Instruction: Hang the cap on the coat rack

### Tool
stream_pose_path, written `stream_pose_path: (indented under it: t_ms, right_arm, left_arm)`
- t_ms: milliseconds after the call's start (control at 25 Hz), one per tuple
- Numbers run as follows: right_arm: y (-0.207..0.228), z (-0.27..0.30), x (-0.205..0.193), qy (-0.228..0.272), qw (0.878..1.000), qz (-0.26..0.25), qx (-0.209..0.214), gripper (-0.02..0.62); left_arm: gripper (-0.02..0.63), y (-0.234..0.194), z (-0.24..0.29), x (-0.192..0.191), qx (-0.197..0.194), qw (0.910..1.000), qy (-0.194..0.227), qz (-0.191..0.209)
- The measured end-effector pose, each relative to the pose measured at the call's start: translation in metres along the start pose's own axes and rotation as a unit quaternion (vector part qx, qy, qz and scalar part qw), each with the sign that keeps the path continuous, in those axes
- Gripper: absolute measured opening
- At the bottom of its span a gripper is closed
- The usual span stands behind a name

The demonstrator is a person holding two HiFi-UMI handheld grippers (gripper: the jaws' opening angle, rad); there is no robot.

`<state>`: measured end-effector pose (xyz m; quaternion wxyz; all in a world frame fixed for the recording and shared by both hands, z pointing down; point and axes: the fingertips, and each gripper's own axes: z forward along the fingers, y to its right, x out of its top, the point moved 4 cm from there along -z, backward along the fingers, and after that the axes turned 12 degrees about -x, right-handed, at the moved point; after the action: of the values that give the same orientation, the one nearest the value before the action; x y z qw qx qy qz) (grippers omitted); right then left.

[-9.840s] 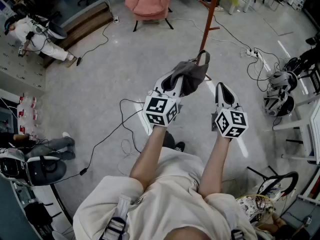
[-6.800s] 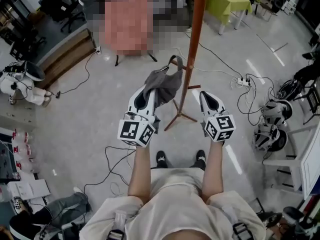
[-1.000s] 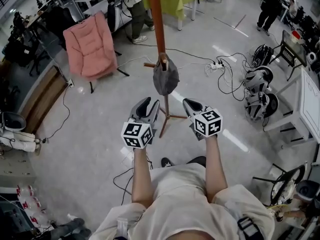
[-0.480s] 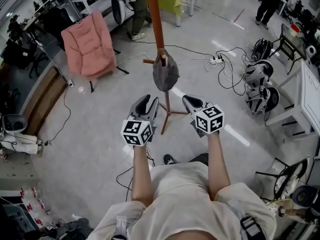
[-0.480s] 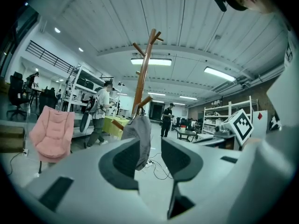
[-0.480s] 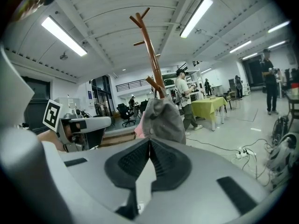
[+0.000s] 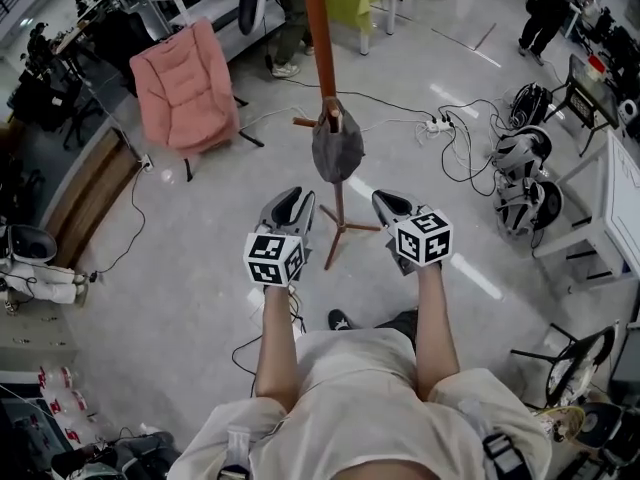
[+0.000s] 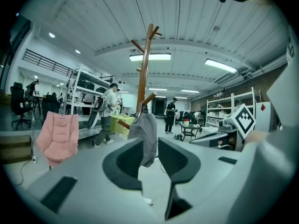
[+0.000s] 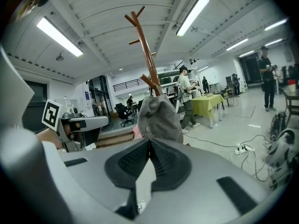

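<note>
Left gripper (image 7: 291,204): jaws part-open, have just been closing, nothing between them. Right gripper (image 7: 386,204): jaws closed, empty. Both sit short of the cap (image 7: 337,152), with a clear gap. Cap hangs low on the coat rack (image 7: 321,38), long axis vertical, bulk drooping downward. Open floor (image 7: 200,238) flanks the rack.

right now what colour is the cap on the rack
Grey cap, clearest in the right gripper view.

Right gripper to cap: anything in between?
Nothing visible. The cap hangs on the coat rack, ahead of the right gripper, with only open air between them. The gripper's jaws are together and hold nothing.
</note>
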<state>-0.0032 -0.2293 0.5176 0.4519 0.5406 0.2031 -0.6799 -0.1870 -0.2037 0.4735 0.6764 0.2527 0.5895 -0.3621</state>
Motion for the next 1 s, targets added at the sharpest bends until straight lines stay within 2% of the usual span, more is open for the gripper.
stream_pose_path:
  t_ms: [120, 240, 400, 520, 680, 1000]
  right_arm:
    - [0.003, 0.003, 0.002, 0.000, 1.000, 0.003, -0.004, 0.003]
    - [0.006, 0.005, 0.000, -0.010, 1.000, 0.000, -0.019, 0.003]
    - [0.005, 0.003, -0.005, -0.014, 0.999, 0.007, -0.028, 0.003]
    - [0.006, 0.004, -0.010, -0.016, 0.999, 0.011, -0.036, 0.003]
    - [0.004, 0.003, -0.020, -0.032, 0.999, 0.001, -0.042, 0.003]
    - [-0.002, -0.003, -0.023, -0.030, 0.999, 0.008, -0.030, 0.003]
  left_arm:
    - [0.046, -0.008, -0.004, 0.002, 0.018, 0.9997, 0.013, -0.010]
    - [0.009, -0.010, -0.006, 0.007, 0.017, 0.9992, 0.030, -0.021]
    - [0.006, -0.004, -0.010, 0.009, -0.007, 0.9983, 0.049, -0.032]
    - [0.006, -0.002, -0.012, 0.003, -0.014, 0.9987, 0.042, -0.027]
    - [0.006, -0.006, -0.016, -0.003, -0.008, 0.9988, 0.037, -0.032]
    - [0.008, -0.004, -0.017, -0.008, -0.001, 0.9987, 0.036, -0.037]
